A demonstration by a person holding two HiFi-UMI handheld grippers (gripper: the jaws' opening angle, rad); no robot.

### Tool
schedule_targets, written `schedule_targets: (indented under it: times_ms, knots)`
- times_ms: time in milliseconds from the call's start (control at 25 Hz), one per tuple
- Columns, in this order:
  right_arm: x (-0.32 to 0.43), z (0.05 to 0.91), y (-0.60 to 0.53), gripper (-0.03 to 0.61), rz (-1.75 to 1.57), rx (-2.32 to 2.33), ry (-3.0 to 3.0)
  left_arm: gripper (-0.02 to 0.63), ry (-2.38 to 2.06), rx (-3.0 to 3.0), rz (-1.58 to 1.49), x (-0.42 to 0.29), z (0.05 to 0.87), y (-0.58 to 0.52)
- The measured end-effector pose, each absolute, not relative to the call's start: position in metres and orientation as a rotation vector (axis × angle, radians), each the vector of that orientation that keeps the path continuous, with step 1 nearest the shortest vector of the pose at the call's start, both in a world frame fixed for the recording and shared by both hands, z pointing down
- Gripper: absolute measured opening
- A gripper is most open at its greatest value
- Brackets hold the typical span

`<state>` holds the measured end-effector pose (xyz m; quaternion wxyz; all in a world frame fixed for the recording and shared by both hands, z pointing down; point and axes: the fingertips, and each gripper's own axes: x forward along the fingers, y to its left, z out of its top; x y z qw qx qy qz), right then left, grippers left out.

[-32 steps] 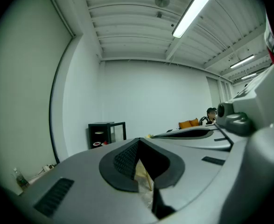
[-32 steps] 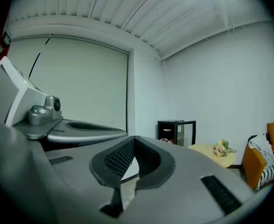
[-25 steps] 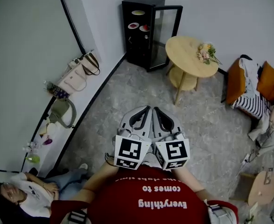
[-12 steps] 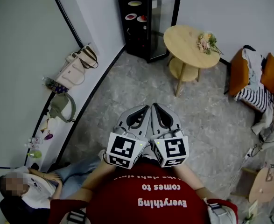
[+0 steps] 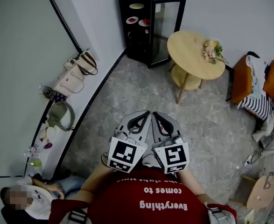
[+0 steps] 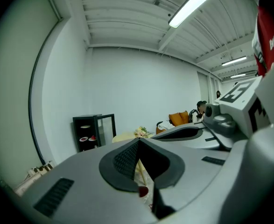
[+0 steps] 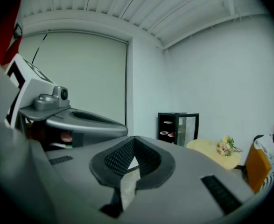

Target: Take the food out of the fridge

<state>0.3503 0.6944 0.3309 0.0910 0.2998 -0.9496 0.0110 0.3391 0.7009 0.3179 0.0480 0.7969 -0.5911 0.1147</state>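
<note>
Left gripper [image 5: 144, 114]: jaws pressed together with nothing between them; held low in front of the body, aimed toward the far corner.
Right gripper [image 5: 155, 114]: jaws likewise pressed together and empty; just beside the left one, the two bodies almost touching.
Fridge [image 5: 136, 36]: black cabinet in the far corner, well apart from both grippers; its glass door [image 5: 167, 29] stands swung open.
Plates of food [image 5: 132, 20]: inside on the upper shelves, one pale plate above and two with something red below; contents too small to tell.
Round table [image 5: 190, 45]: just beside the open door, with flowers [image 5: 211, 51] on top.
Stage (judged): approach only; nothing taken out yet.
Risk, jaws: arriving with them together would shove a plate back instead of straddling its rim.
Risk, door: an elbow could knock it and narrow the opening.
Risk, plates: a one-sided pinch on a rim may tilt the plate and spill the food.
Risk, table: carrying out on that side may clip the flowers.
</note>
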Motion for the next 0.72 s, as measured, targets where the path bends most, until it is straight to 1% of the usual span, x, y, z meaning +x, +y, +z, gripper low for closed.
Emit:
schedule_targets:
  times_ms: [160, 400, 560, 720]
  knots:
    - [0.306, 0.323, 0.65, 0.011, 0.038, 0.868, -2.844, 0.006, -1.817, 2.451, 0.226, 0.295, 0.311, 0.657]
    - [0.223, 0.304, 0.567, 0.011, 0.048, 0.954, -2.873, 0.006, -1.8, 2.499, 0.075, 0.213, 0.289, 0.583]
    - [0.177, 0.292, 0.531, 0.011, 0.061, 1.014, -2.876, 0.006, -1.788, 2.476, 0.054, 0.166, 0.285, 0.55]
    - [0.147, 0.303, 0.499, 0.011, 0.042, 1.031, -2.805, 0.006, -1.819, 2.423, 0.05, 0.135, 0.294, 0.519]
